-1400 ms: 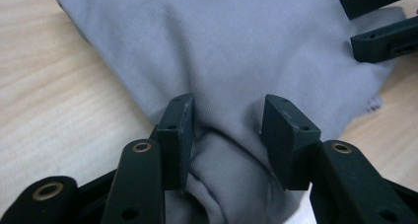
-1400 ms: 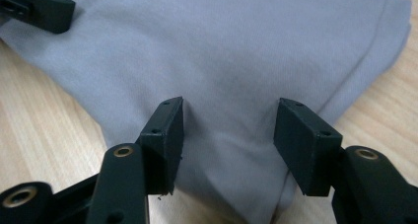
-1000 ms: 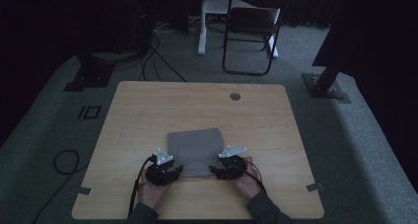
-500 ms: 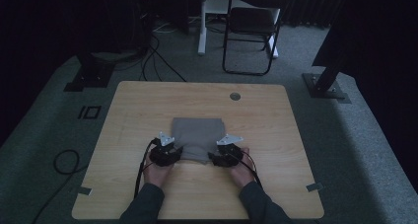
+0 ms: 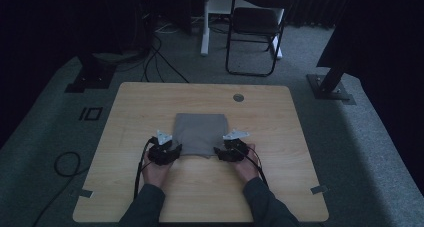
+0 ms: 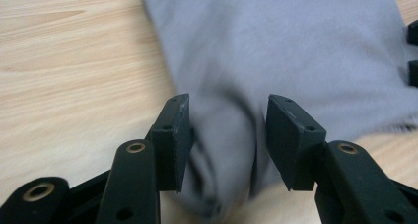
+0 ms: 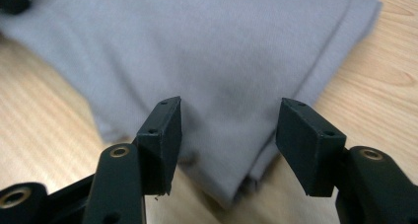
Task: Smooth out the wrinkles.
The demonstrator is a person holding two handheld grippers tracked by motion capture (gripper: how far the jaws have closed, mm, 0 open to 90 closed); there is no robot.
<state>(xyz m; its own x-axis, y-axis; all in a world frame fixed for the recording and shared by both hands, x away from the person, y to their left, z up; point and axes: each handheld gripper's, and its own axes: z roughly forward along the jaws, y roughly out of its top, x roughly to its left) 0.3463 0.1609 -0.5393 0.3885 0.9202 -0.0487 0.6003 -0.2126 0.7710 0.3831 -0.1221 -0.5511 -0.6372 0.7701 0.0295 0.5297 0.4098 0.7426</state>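
The folded grey cloth (image 5: pixel 201 133) lay mid-desk, each near corner between the parted, non-gripping jaws of the left gripper (image 6: pixel 227 135) and right gripper (image 7: pixel 227 140).

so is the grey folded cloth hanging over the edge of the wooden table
No, the grey folded cloth lies flat wholly on the light wooden table, with bare wood showing on every side of it.
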